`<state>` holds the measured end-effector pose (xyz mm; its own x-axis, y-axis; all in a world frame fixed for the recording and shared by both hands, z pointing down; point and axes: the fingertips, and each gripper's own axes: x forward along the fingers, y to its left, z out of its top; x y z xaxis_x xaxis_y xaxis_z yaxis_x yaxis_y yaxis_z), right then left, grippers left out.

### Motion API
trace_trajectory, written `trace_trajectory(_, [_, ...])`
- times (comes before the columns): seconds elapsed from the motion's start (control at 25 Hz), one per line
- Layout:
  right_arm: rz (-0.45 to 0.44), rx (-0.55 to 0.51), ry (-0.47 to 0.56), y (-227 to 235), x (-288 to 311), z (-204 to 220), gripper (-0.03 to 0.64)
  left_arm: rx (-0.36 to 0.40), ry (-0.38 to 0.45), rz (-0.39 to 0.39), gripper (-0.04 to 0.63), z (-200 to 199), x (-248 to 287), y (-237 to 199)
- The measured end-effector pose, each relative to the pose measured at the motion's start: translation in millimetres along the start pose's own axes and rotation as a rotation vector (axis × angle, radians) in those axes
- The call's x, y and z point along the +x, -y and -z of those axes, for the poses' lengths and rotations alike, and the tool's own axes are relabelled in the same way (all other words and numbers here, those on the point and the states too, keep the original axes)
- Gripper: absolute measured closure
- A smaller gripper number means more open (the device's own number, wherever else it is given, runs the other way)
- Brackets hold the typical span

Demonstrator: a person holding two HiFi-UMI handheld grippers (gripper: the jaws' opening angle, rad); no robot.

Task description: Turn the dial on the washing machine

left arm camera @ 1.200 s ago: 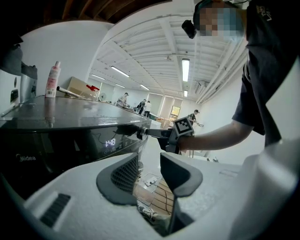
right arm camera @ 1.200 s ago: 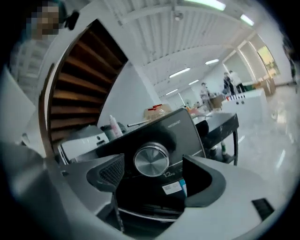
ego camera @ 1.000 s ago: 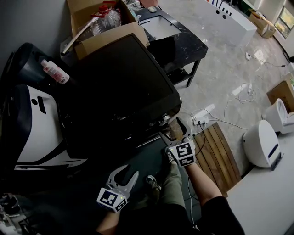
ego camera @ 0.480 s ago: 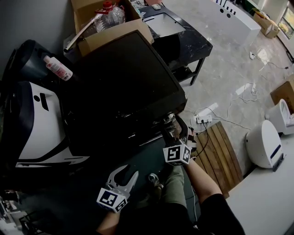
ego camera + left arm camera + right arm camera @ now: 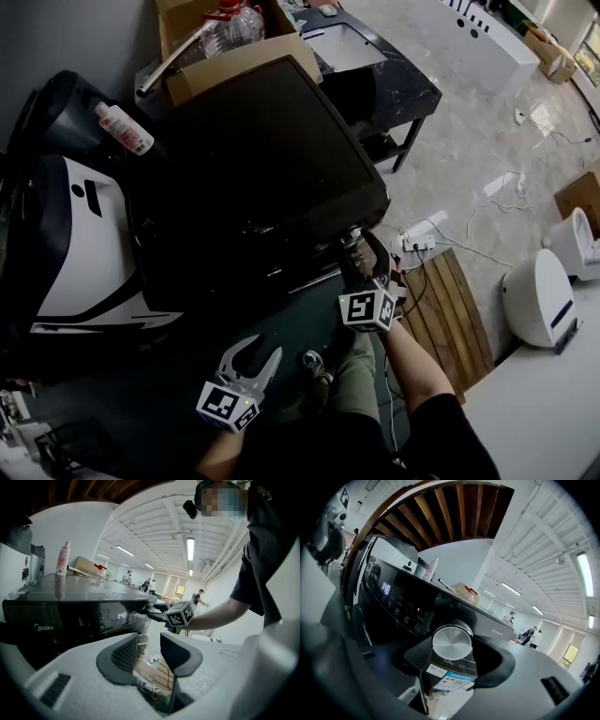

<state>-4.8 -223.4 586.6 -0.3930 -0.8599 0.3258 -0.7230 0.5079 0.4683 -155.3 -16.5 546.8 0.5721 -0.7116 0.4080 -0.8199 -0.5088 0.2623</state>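
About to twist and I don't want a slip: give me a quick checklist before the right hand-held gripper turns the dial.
1. Dial sits between the right hand-held gripper jaws: ok.
2. Both pads against the dial's rim: ok.
3. Washing machine display lit: ok.
4. Left hand-held gripper open, empty, away from the panel: ok.
5. Dial's present setting: cannot tell.
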Motion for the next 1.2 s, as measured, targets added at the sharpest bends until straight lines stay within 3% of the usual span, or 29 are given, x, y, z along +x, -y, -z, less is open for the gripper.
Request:
trace_trajectory(0.24, [-0.044,0.167,0.008,5,0,-1,0.347,0.002,0.003,0.013,0.453,0,3,3])
trace_trajectory(0.52, [-0.132,0.497,0.024,6,0,3,0.347,0.005,0.002,0.023,0.453,-3,6,4])
trace_trajectory(0.8, [-0.178,0.671,0.034,10,0,4,0.347,0.006,0.001,0.024,0.453,-3,7,7])
trace_trajectory(1.04, [-0.263,0.988,0.058,12,2,11,0.347,0.004,-0.002,0.027,0.453,-1,9,9])
trace_trajectory(1.2, [-0.263,0.954,0.059,12,4,9,0.344,0.006,-0.003,0.032,0.453,0,10,12])
